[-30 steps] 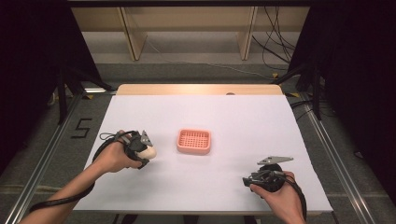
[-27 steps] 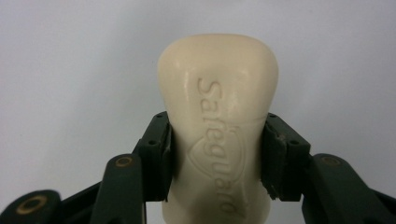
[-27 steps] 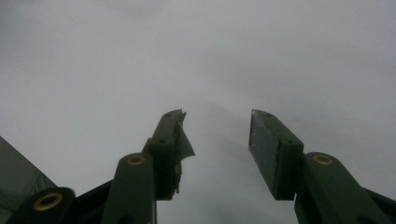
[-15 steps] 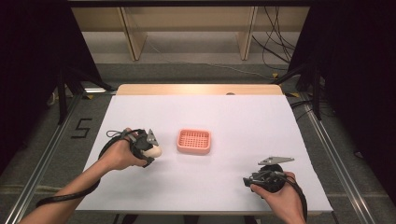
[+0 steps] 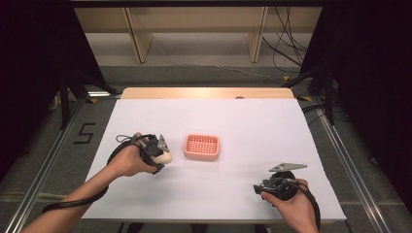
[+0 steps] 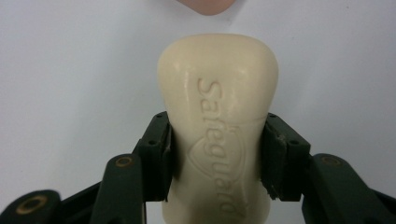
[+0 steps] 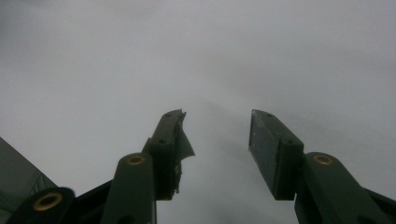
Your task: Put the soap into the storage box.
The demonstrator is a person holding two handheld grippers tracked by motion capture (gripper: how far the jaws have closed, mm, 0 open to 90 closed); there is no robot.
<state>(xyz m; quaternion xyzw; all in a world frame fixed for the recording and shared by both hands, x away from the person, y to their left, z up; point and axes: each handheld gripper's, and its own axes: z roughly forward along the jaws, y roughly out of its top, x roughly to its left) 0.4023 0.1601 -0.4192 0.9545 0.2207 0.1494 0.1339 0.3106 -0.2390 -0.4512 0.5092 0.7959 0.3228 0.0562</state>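
Observation:
A cream bar of soap stamped "Safeguard" is clamped between the jaws of my left gripper. In the high view that soap sits just left of a pink perforated soap dish near the middle of the white table, with my left gripper held low over the table. My right gripper rests near the front right of the table. In the right gripper view my right gripper stands open over bare white surface, nothing between its jaws.
The white tabletop has a wooden strip along its far edge. Metal rails flank both sides, and wooden shelving legs and cables lie beyond the table on the floor.
My left gripper has carried the soap to the right, closer to the pink dish. The right gripper has stayed where it was.

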